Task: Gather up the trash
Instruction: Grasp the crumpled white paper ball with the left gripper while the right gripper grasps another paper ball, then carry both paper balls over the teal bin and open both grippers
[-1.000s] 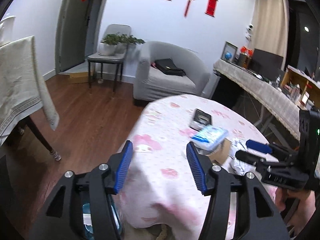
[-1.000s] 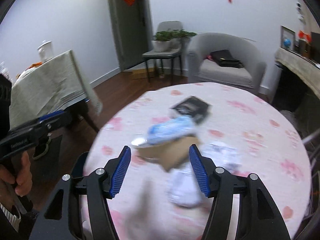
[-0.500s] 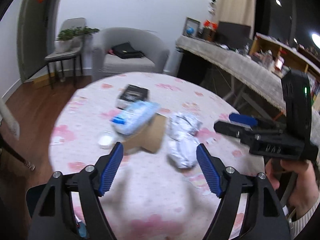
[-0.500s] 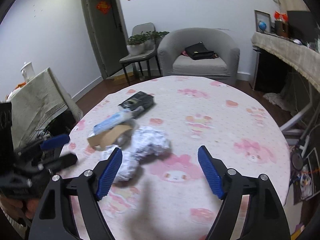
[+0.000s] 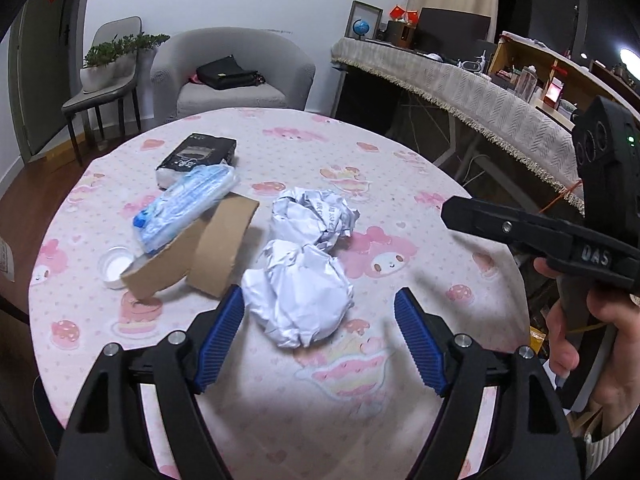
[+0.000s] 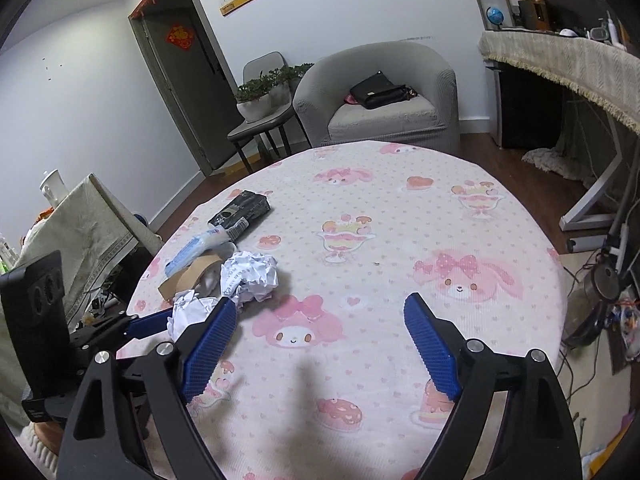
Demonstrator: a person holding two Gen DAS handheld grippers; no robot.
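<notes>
While my left tongs [image 5: 318, 314] hang spread wide and grasping nothing, the near crumpled paper ball [image 5: 298, 292] lies straight ahead of them on the bench [image 5: 420, 184], its body just past the tips and nudged toward my left finger [image 5: 224, 324], which looks close to touching its edge. The ball is roughly round, with no long axis to line up on, so I judge any closing direction would serve. A second crumpled paper ball [image 5: 314, 216] sits just behind it, touching or nearly so. Left of both, a brown cardboard strip [image 5: 208, 256] curls under a blue-and-white plastic packet [image 5: 186, 208], with a small white lid [image 5: 116, 266] beside it and a black box [image 5: 196, 156] farther back.

My right tongs [image 6: 316, 334] are spread apart too, empty, aimed at bare cloth; the paper lies off to their left, so my left hand is the nearer one for this pick.

As for writing, the body of the right tool shows raised letters that read "DAS" in the left view. Print on the farther ball and the black box is too small to read.
</notes>
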